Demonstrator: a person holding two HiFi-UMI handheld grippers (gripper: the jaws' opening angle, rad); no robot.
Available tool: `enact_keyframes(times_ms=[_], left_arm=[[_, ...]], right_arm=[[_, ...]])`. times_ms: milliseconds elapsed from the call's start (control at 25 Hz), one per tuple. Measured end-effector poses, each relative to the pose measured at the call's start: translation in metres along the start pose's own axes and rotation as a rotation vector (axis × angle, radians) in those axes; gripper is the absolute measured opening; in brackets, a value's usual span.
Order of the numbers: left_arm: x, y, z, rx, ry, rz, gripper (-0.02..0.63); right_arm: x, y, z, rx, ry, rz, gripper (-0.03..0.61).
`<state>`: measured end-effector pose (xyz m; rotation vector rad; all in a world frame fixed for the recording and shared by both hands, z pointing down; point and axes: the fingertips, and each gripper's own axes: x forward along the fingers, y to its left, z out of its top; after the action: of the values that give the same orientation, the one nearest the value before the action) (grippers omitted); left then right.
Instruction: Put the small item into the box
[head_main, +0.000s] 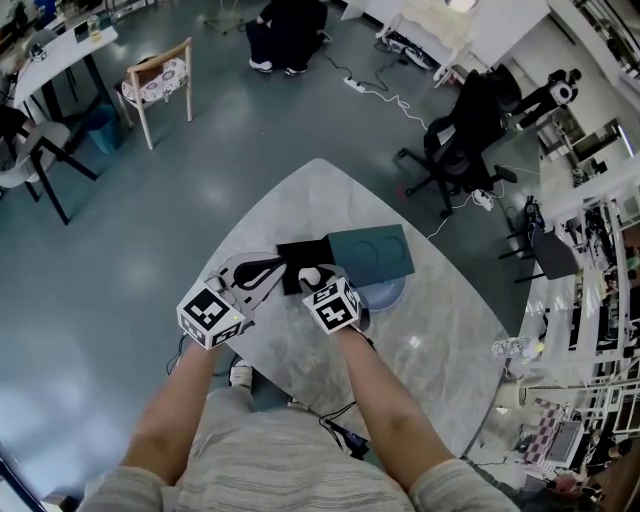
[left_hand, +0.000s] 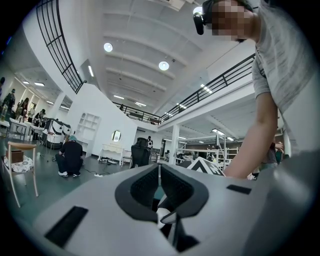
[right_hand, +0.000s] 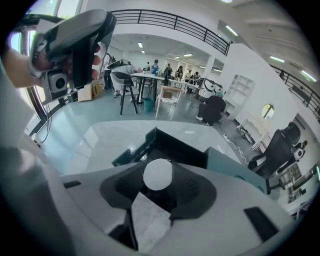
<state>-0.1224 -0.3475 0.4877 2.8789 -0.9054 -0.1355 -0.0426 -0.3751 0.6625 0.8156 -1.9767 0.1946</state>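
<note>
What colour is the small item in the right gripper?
White; the small item shows best in the right gripper view.

In the head view the marker cube of the right gripper (head_main: 313, 282) covers its jaws, so only part of the small white ball (head_main: 311, 276) shows. The open box (head_main: 296, 258) is dark inside (its floor cannot be made out in either view that shows it). A round bluish thing (head_main: 390, 294) lies mostly under the teal lid (head_main: 372, 252), too hidden to name. The left gripper (left_hand: 159, 186) points upward, and in its own view its body blocks the worktop (head_main: 300, 200).
</note>
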Motion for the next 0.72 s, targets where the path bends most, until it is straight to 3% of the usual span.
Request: enact_keyframes(times_ms=[360, 720], left_arm=[[0.001, -0.003, 0.001, 0.0, 0.008, -0.005, 0.025], [0.006, -0.008, 0.007, 0.008, 0.011, -0.02, 0.026]], right_arm=[[-0.002, -0.002, 0.001, 0.024, -0.009, 0.003, 0.207], [-0.02, -0.008, 0.019, 0.102, -0.128, -0.013, 0.209]])
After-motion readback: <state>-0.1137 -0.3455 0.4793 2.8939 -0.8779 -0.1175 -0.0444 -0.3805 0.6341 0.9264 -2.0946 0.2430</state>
